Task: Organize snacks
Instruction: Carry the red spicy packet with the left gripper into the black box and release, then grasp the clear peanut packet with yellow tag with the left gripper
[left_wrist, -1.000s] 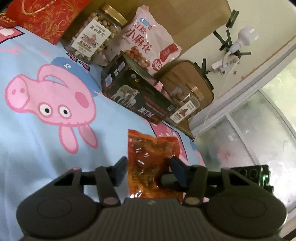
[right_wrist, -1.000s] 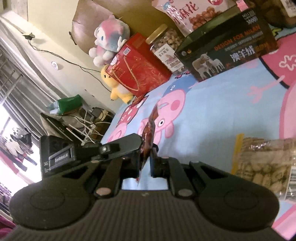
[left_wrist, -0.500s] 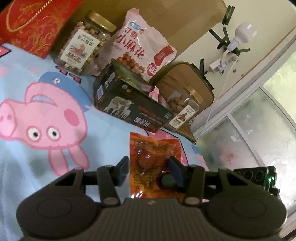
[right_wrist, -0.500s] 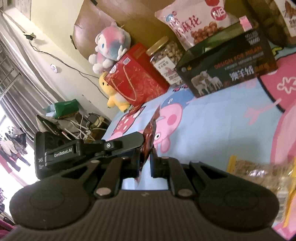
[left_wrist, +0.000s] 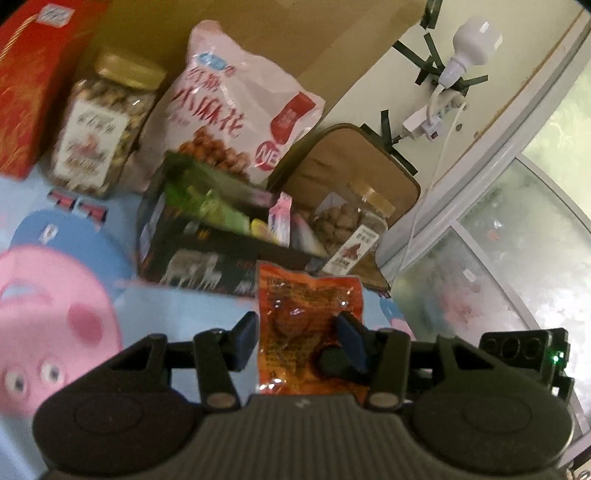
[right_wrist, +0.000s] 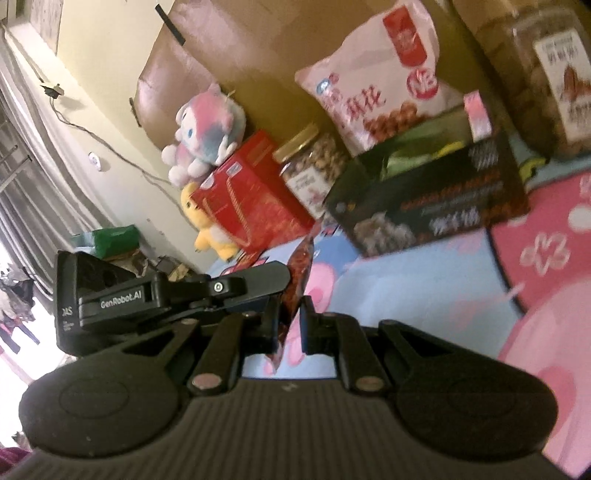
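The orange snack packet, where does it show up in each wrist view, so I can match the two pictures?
Left wrist: the orange snack packet faces the camera, bottom centre, between the open left gripper's fingers.
Right wrist: seen edge-on, lower centre, clamped in the right gripper.
Shared landmark: the black box just beyond the packet.

A home bedroom. A cartoon-pig bedsheet (right_wrist: 424, 280) covers the bed, plush toys (right_wrist: 210, 129) sit against the wall, and curtains (right_wrist: 22, 155) hang at the window.

Cartoon-pig bedsheet (left_wrist: 155, 314) under dark box (left_wrist: 207, 266), jars (left_wrist: 99, 125).
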